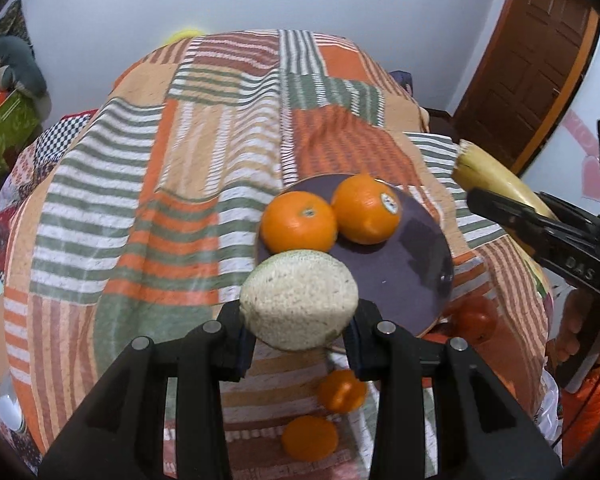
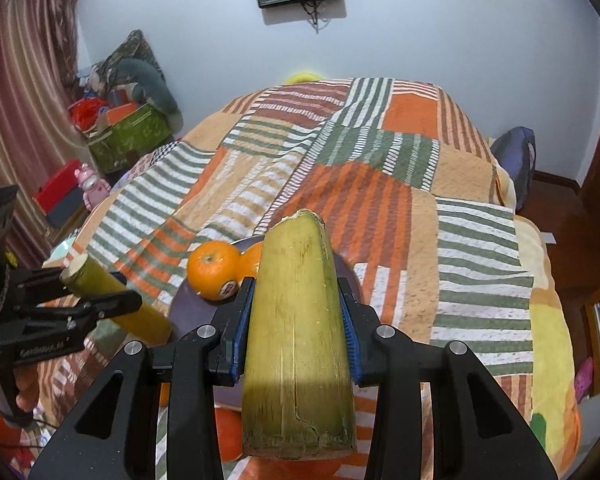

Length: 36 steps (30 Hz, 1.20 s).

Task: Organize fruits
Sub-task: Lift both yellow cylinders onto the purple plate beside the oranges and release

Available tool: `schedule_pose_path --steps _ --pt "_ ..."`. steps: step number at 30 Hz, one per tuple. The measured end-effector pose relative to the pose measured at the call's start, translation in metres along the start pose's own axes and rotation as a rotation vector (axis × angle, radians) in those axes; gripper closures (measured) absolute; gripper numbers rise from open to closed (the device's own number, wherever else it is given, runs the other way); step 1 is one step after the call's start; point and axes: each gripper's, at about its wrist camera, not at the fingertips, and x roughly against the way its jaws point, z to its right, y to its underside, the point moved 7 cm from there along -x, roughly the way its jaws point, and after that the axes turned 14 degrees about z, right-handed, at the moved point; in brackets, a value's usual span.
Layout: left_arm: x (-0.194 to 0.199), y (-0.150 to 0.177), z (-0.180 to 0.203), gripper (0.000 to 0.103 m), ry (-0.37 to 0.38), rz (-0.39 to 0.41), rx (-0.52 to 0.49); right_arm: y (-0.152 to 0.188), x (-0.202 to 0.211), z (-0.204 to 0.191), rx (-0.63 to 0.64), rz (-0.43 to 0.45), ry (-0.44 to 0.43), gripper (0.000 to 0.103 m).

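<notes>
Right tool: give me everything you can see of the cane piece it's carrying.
The cane piece is a thick, yellow-green cylinder with fine lengthwise streaks and a hard, fibrous-looking rind. Its far end is roughly cut; the rind at the near end is cracked. It points forward and lies lengthwise in the right tool, clamped at mid-length between the blue pads. It is held in the air above the purple plate and the quilt. Only the pads visibly touch it.

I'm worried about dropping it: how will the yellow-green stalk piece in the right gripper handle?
The stalk piece looks stiff and woody, so it probably won't bend. Its smooth, rounded skin could slip between the right gripper pads. Being a cylinder, it would likely roll if laid on the sloping striped blanket.
</notes>
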Motion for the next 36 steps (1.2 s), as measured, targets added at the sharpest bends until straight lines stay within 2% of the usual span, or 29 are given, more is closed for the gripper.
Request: schedule_pose_path --steps 8,15,32,36 --pt "-0.023 -0.004 0.028 0.067 0.043 -0.036 -0.033 0.002 -0.019 0.011 -0.027 -0.016 0.021 0.068" --pt "-0.045 -0.006 0.048 0.067 0.059 -0.063 -0.066 0.013 -0.043 0.019 -0.022 -0.070 0.032 0.068" --pt "-0.073 -0.026 0.041 0.066 0.012 -0.039 -0.037 0.025 -0.074 0.031 -0.031 -0.144 0.030 0.068" --pt "-0.074 -0.028 0.039 0.064 -0.041 -0.018 -0.073 0.028 -0.076 0.033 -0.025 -0.158 0.032 0.068"
